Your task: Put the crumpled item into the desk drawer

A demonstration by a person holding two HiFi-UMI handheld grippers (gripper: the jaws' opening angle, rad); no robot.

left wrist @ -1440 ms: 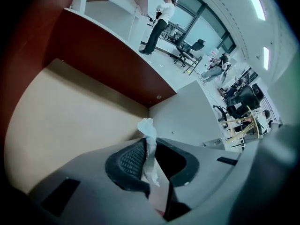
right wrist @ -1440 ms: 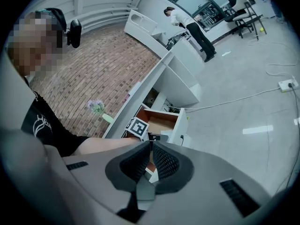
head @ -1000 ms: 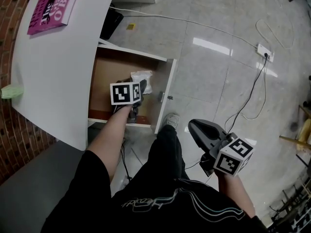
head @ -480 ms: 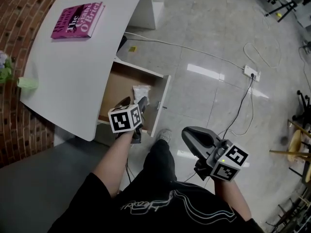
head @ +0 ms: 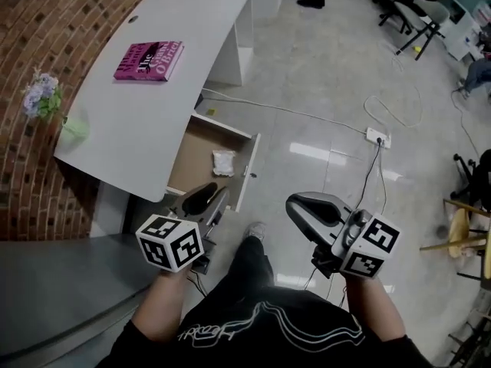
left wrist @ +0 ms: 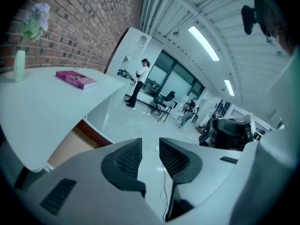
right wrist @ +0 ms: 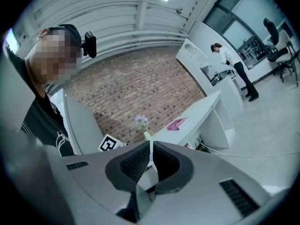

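Note:
The crumpled white item [head: 223, 162] lies inside the open desk drawer [head: 196, 146], free of both grippers. My left gripper [head: 209, 198] hangs outside the drawer's near end, close to the person's body. Its jaws are closing with a narrow gap and nothing between them, as the left gripper view [left wrist: 150, 156] shows. My right gripper [head: 294, 204] hovers over the floor to the right of the drawer, shut and empty. In the right gripper view [right wrist: 151, 156] it points back toward the desk [right wrist: 197, 111].
A pink book [head: 149, 60] lies on the curved white desk [head: 123, 129], and a vase of flowers [head: 46, 102] stands at its left end by the brick wall. A power strip with cables [head: 376, 138] lies on the tiled floor. The person's legs are below the drawer.
The left gripper has drawn back out of the drawer toward the person, leaving the crumpled item inside. The head view has pulled back and up. The right gripper has barely moved.

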